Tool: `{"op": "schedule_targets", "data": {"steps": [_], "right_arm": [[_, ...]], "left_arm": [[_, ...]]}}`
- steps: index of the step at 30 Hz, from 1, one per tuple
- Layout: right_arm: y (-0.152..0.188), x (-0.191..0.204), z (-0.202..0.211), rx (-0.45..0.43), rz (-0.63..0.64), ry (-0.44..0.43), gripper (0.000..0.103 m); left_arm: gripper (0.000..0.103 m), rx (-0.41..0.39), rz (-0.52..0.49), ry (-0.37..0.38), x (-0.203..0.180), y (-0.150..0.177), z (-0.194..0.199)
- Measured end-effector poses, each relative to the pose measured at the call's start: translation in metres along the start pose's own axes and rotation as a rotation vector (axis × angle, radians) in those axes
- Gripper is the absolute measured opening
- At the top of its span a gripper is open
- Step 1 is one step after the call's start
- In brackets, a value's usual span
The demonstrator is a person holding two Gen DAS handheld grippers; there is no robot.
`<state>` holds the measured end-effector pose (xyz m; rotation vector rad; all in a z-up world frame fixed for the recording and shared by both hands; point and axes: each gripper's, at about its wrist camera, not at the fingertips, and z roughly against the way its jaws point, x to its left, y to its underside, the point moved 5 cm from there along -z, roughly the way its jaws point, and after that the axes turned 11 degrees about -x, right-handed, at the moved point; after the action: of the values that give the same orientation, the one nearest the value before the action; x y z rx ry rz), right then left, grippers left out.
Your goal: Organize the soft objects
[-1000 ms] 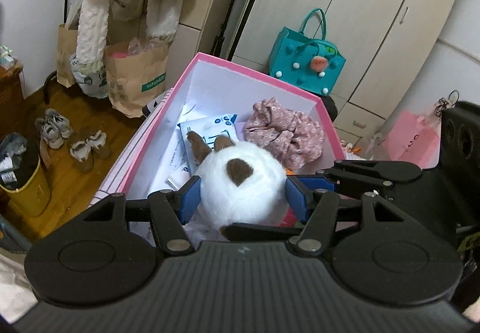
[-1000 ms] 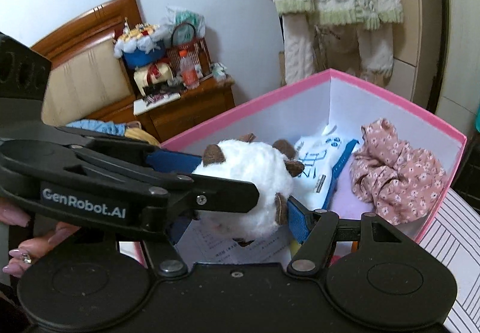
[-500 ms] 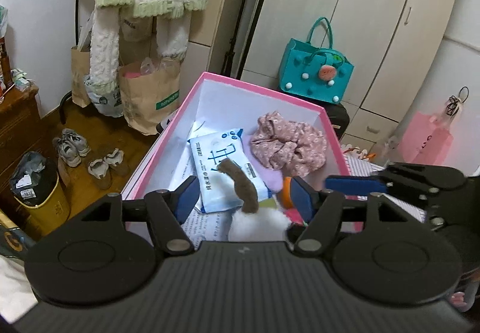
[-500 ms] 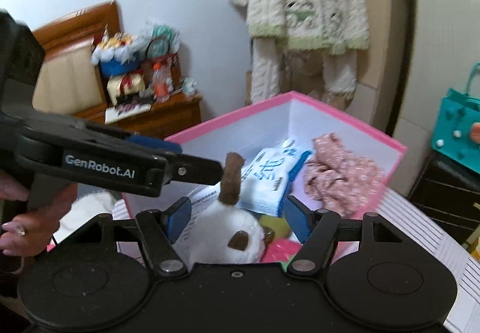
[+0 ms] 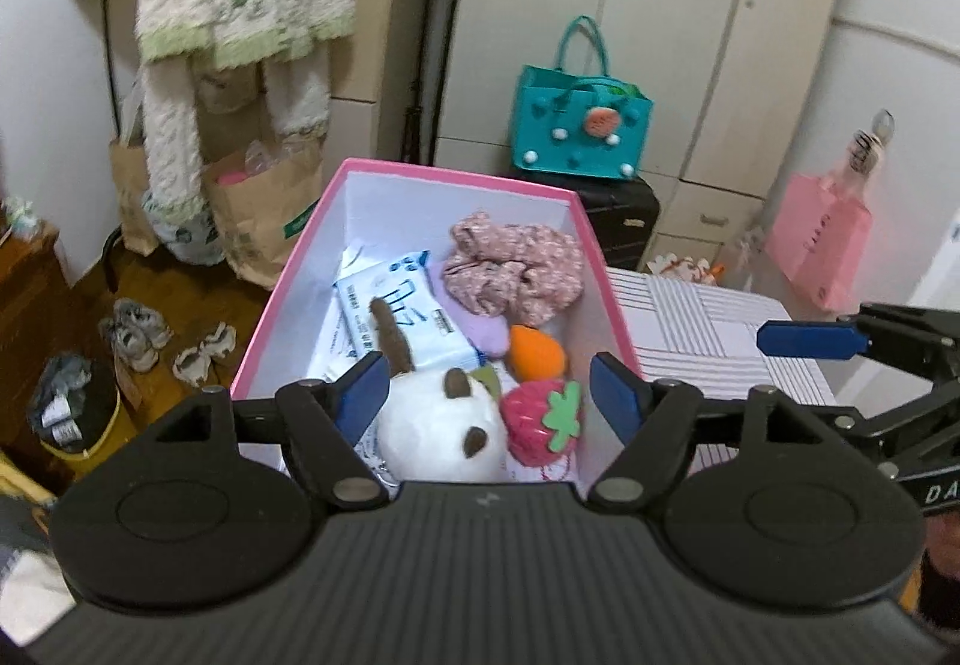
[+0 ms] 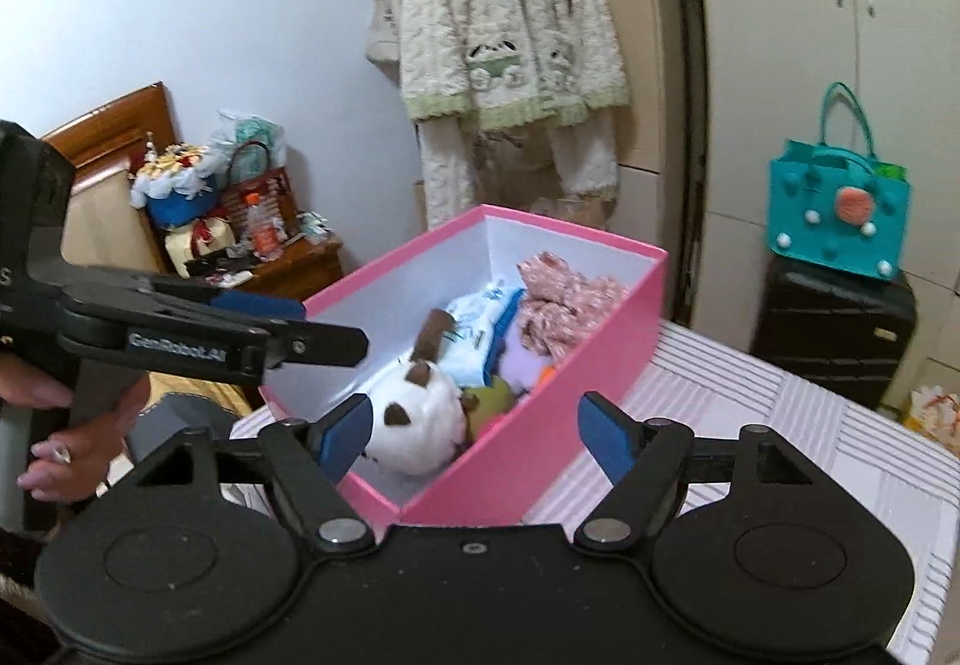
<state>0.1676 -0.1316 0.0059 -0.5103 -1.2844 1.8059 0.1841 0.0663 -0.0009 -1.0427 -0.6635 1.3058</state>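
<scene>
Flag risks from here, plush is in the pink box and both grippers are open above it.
1. The white plush lies at the near end of the pink box, tail sticking up; the left gripper, whose jaws have just been opening, could snag it.
2. The box looks crowded: strawberry toy, wipes pack, floral cloth. More items may spill.
</scene>
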Motion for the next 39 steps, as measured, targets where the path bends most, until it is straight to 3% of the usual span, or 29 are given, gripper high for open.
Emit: {"op": "schedule_targets", "data": {"steps": [5, 7, 9, 13, 16, 20, 23, 26, 28, 33, 39], "right_arm": [[-0.002, 0.003, 0.024, 0.017, -0.006, 0.059, 0.094], [-0.002, 0.004, 0.036, 0.023, -0.010, 0.136, 0.099], [-0.001, 0.005, 0.049, 0.015, -0.014, 0.206, 0.101], [0.002, 0.005, 0.071, -0.012, -0.041, 0.239, 0.101], [0.004, 0.003, 0.091, -0.109, -0.103, 0.227, 0.101], [0.007, -0.007, 0.109, -0.173, -0.195, 0.232, 0.101], [0.013, -0.014, 0.099, -0.079, -0.159, 0.287, 0.101], [0.020, -0.027, 0.086, 0.003, -0.161, 0.419, 0.102], [0.023, -0.029, 0.083, 0.027, -0.180, 0.435, 0.102], [0.025, -0.025, 0.090, 0.022, -0.219, 0.480, 0.102], [0.026, 0.001, 0.106, 0.004, -0.144, 0.498, 0.102]], "left_arm": [[0.086, -0.017, -0.094, 0.034, -0.019, -0.012, 0.022], [0.098, -0.033, -0.128, 0.033, -0.025, -0.014, 0.033], [0.103, -0.032, -0.141, 0.039, -0.029, -0.014, 0.041], [0.103, 0.029, -0.131, 0.025, -0.032, -0.006, 0.049], [0.103, 0.127, -0.069, -0.042, -0.033, 0.005, 0.053], [0.103, 0.117, -0.071, 0.022, -0.040, 0.014, 0.062], [0.103, 0.094, -0.064, 0.025, -0.041, 0.014, 0.066], [0.103, 0.108, -0.067, 0.009, -0.041, 0.013, 0.061], [0.103, 0.129, -0.055, -0.015, -0.040, 0.013, 0.057], [0.103, 0.160, -0.032, -0.045, -0.038, 0.019, 0.052], [0.103, 0.199, -0.105, -0.068, -0.044, 0.033, 0.050]]}}
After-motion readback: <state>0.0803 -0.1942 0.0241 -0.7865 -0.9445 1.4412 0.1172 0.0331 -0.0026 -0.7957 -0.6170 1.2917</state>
